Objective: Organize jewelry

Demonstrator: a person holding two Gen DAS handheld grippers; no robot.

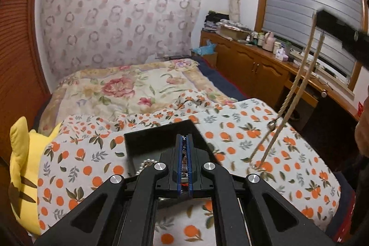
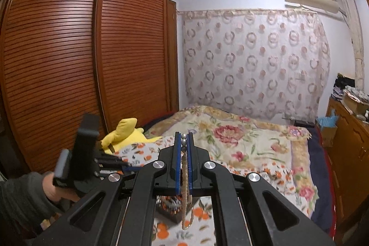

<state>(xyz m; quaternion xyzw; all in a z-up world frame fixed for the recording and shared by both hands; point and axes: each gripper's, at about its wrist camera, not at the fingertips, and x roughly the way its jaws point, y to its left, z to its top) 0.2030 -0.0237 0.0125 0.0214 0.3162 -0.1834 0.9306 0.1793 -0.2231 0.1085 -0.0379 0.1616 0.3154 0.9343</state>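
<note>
My left gripper point(image 1: 184, 137) is shut on a small piece of jewelry point(image 1: 183, 163), dark beads showing between its blue pads, above a black jewelry box point(image 1: 147, 142) on the orange-print bedspread point(image 1: 242, 130). A pearl strand point(image 1: 145, 164) lies in the box beside the gripper. My right gripper point(image 2: 183, 136) is shut on a cream beaded necklace point(image 2: 185, 200) with silver beads at the tips. In the left wrist view the necklace point(image 1: 297, 84) hangs in a long loop from the right gripper point(image 1: 322, 15) down to the bedspread.
A yellow plush toy point(image 1: 25, 167) lies at the bed's left edge. A floral quilt point(image 1: 129, 89) covers the far bed. A wooden cabinet point(image 1: 256, 66) with bottles stands along the right. A red-brown wardrobe point(image 2: 69, 61) is on the left.
</note>
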